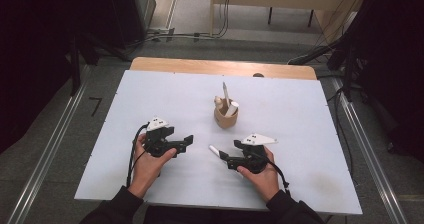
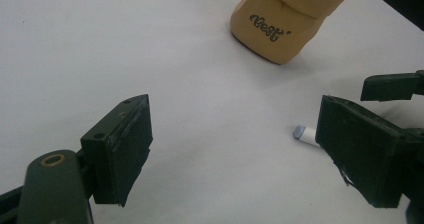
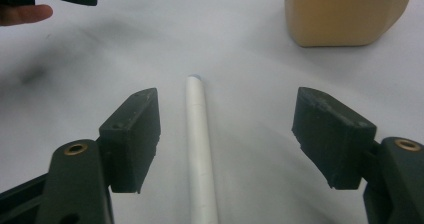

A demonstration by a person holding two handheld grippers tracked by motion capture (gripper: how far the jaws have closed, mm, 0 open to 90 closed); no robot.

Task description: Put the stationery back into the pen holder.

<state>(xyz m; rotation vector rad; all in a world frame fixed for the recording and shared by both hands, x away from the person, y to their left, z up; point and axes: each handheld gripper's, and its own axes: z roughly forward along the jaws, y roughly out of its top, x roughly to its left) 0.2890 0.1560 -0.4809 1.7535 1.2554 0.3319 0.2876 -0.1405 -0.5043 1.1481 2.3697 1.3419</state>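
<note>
From the high view, the person's two hands rest on the white table (image 1: 150,99), each holding a gripper. The left gripper (image 1: 188,141) sits to the left with its jaws apart and nothing between them. The right gripper (image 1: 223,158) points at a white pen (image 1: 213,150) that lies flat on the table, its free end toward the left gripper. Behind both, near the middle of the table, stands a tan paper pouch (image 1: 226,116) with a pen and other white sticks upright inside.

In the left gripper view, the left gripper (image 2: 235,151) is released — bare table shows between the pads. The pen's blue-tipped end (image 2: 303,133) peeks out beside the right-hand jaw, and the pouch (image 2: 285,21), printed with dark script, stands farther off.

In the right gripper view, the right gripper (image 3: 227,144) straddles the pen (image 3: 200,149), which runs lengthwise between the jaws — nearer the left-hand pad, touching neither. The jaws are released, not gripping. The pouch (image 3: 345,14) stands at upper right.
</note>
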